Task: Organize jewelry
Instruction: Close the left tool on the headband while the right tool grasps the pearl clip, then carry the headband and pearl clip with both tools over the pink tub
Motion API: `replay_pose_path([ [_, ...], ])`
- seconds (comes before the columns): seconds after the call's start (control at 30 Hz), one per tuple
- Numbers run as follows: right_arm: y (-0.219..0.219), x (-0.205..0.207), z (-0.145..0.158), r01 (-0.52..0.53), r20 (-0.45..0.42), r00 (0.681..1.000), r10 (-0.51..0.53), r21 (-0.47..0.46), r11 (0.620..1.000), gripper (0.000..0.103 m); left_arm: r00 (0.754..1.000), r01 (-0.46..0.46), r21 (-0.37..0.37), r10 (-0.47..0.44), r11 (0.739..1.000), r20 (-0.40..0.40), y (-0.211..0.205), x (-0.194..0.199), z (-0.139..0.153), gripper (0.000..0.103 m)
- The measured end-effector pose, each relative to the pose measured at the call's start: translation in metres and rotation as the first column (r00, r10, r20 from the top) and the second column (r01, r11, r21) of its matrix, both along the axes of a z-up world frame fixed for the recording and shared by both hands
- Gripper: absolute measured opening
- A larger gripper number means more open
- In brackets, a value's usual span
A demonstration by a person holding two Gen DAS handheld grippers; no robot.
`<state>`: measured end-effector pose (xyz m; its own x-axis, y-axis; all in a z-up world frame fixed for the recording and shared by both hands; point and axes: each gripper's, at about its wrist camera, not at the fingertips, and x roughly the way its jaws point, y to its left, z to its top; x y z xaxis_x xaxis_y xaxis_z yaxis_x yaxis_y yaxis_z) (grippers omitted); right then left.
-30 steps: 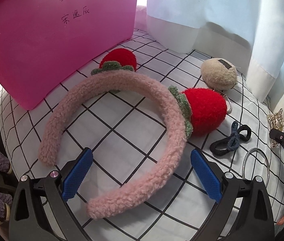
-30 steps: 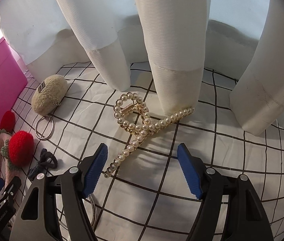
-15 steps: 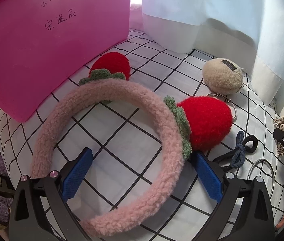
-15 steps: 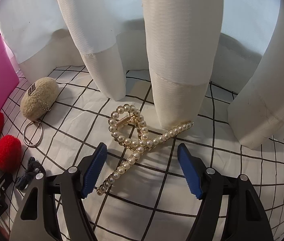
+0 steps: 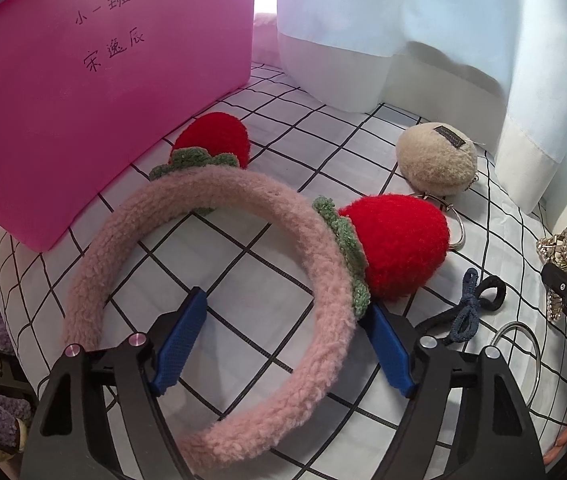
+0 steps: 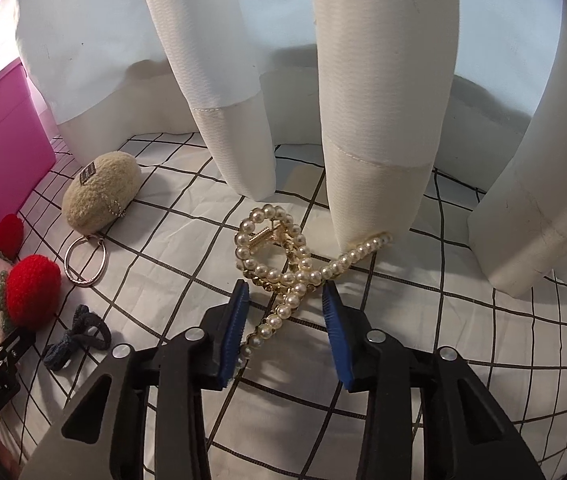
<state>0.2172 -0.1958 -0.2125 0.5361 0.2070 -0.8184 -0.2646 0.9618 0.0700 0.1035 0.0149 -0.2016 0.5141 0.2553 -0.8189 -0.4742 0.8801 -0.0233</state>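
Your left gripper is closing around the near arc of the fuzzy pink headband: the band runs between the blue pads, the right pad is already at its outer edge just under the red strawberry pom, and the left pad still stands clear of the fluff on the inside of the hoop, so you do not have a grip yet. Your right gripper is closing too, with the pearl hair claw between the pads; the beads sit at the pad tips, but whether both pads press on them cannot be told.

Both pieces lie flat on the checked cloth, so nothing looks lifted. Further out, the rest is untouched as far as you can see: the beige plush keyring with its metal ring, the dark bow hair tie, a thin metal hoop by your right gripper's body, and a rhinestone piece at the edge of the left view. The pink box stands behind the headband; its inside is hidden, so you cannot tell whether anything is in it.

By this reckoning you are near the start: two pickups under way, every visible item still to be sorted.
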Motion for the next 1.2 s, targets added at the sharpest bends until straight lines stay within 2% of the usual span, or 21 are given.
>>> replay_pose_path([
  [0.07,0.001,-0.001,0.000,-0.006,0.000,1.000,0.006,0.001,1.000,0.028,1.000,-0.003,-0.002,0.003,1.000,0.003,0.001,-0.003,0.001,0.061],
  [0.1,0.001,-0.002,0.001,-0.009,-0.001,1.000,0.009,0.004,1.000,0.028,1.000,-0.004,-0.005,0.004,1.000,0.007,0.002,-0.004,0.002,0.050],
  [0.13,0.000,-0.002,0.001,-0.011,-0.003,1.000,0.011,0.011,1.000,0.027,1.000,-0.002,-0.011,0.003,1.000,0.014,0.003,-0.006,0.004,0.029],
  [0.17,-0.002,-0.003,0.002,-0.012,-0.005,1.000,0.012,0.018,1.000,0.027,1.000,-0.001,-0.020,0.002,1.000,0.018,0.004,-0.007,0.005,0.019],
  [0.23,-0.007,-0.005,0.003,-0.015,-0.007,1.000,0.015,0.030,0.999,0.027,1.000,0.000,-0.045,0.001,0.999,0.029,0.006,-0.009,0.005,0.014],
  [0.33,-0.017,-0.008,0.004,-0.022,-0.010,1.000,0.023,0.050,0.998,0.027,0.999,-0.002,-0.022,0.003,1.000,0.032,0.003,-0.014,0.007,0.012],
  [0.47,-0.026,-0.015,0.009,-0.034,-0.002,0.999,0.034,0.066,0.997,0.027,0.997,0.022,0.024,-0.024,0.999,0.073,-0.009,-0.025,0.021,0.012],
  [0.77,-0.049,-0.035,0.029,-0.063,0.009,0.998,0.063,0.112,0.992,0.027,0.996,0.037,0.028,-0.039,0.999,0.082,-0.021,-0.042,0.041,0.012],
  [0.97,-0.054,-0.046,0.050,-0.101,0.005,0.995,0.101,0.125,0.987,0.027,0.995,0.046,0.029,-0.048,0.999,0.085,-0.032,-0.053,0.063,0.012],
  [1.2,-0.064,-0.056,0.090,-0.141,0.027,0.990,0.139,0.146,0.979,0.027,0.993,0.044,0.032,-0.047,0.999,0.110,-0.044,-0.069,0.104,0.012],
])
